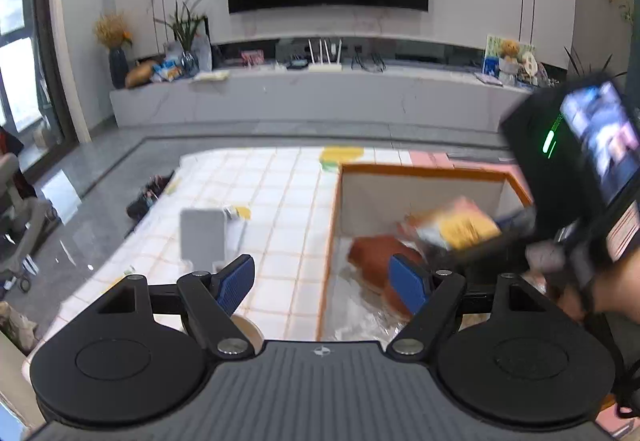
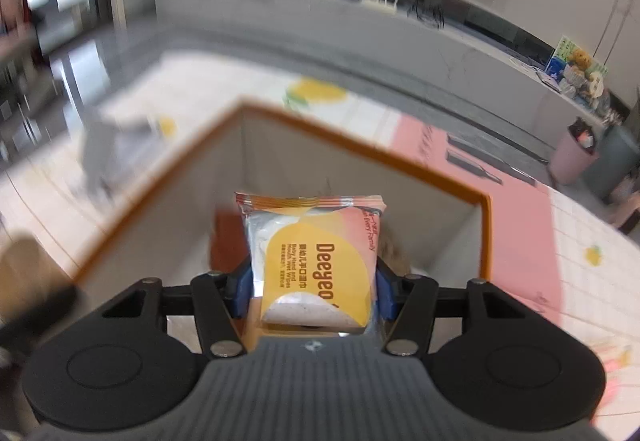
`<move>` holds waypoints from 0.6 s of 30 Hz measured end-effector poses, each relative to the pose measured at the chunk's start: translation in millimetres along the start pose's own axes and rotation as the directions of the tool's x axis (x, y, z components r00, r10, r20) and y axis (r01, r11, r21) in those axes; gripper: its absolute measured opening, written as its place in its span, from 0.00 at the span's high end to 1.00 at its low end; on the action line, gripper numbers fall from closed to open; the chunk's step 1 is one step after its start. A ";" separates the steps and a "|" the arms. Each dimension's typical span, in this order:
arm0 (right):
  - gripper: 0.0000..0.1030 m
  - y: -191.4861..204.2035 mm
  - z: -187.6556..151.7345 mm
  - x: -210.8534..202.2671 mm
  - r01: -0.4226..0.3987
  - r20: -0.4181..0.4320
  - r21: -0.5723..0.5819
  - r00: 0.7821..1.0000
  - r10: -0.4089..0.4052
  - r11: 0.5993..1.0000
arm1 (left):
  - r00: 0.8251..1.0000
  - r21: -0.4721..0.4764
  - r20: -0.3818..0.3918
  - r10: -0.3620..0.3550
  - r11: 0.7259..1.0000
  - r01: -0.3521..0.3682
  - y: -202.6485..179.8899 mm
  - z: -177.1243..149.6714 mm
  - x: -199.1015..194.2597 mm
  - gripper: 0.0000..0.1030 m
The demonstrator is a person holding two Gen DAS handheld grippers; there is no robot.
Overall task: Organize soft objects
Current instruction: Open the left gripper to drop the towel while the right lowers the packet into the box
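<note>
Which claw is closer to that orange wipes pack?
The right claw: it is clamped on the wipes pack above the bin. The left claw hangs open beside it, apart.

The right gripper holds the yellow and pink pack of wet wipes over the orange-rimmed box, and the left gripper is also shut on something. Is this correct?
Not entirely. In the left wrist view the left gripper is open and holds nothing. The rest is right: the right gripper holds the yellow and pink pack of wet wipes over the orange-rimmed box.

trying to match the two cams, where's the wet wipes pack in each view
Left wrist: wet wipes pack at right of centre, blurred, over the orange-rimmed box.
Right wrist: pack at centre, between the right hand-held gripper fingers.
Shared landmark: the box's orange rim.
</note>
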State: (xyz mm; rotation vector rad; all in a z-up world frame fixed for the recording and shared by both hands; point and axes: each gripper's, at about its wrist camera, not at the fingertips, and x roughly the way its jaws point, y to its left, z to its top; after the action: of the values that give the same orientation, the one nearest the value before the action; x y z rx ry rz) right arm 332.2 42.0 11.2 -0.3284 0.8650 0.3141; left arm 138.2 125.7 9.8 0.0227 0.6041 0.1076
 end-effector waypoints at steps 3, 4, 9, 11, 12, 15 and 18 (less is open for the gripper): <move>0.45 -1.6 -7.3 9.9 0.042 -0.115 -0.098 0.992 -0.053 0.994 | 0.999 -0.008 0.027 0.020 1.000 -0.020 5.9 3.1 -6.5 0.13; 0.45 -1.4 -10.7 11.8 0.052 -0.140 -0.132 0.988 -0.071 0.990 | 0.999 -0.018 0.027 0.023 1.000 -0.022 7.7 4.3 -8.0 0.13; 0.45 -8.8 -10.7 -0.3 0.012 -0.130 -0.045 0.991 -0.018 0.999 | 1.000 -0.081 0.006 0.010 0.997 -0.009 20.1 6.8 -10.3 0.13; 0.45 -17.8 -5.4 -4.4 0.009 -0.081 0.037 0.997 -0.006 0.999 | 1.000 -0.092 -0.005 0.011 0.996 -0.012 22.1 6.8 -9.6 0.13; 0.45 -17.8 2.6 -1.4 0.013 -0.061 0.065 0.998 -0.009 0.998 | 1.000 -0.094 -0.009 0.014 0.995 -0.015 22.1 6.6 -9.5 0.13; 0.44 -23.0 6.9 5.9 0.036 -0.023 0.101 0.999 -0.034 0.994 | 1.000 -0.092 -0.017 0.013 0.996 -0.015 21.7 6.4 -8.7 0.13; 0.32 -23.2 6.1 18.7 0.080 -0.002 0.087 0.997 -0.080 0.993 | 1.000 -0.091 -0.024 0.007 0.996 -0.010 22.4 6.0 -8.1 0.13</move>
State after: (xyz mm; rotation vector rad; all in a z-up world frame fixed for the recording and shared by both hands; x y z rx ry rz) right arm 356.9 26.0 3.8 -0.2811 0.8591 0.2021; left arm 132.9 147.2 20.5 -0.0647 0.6226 0.1438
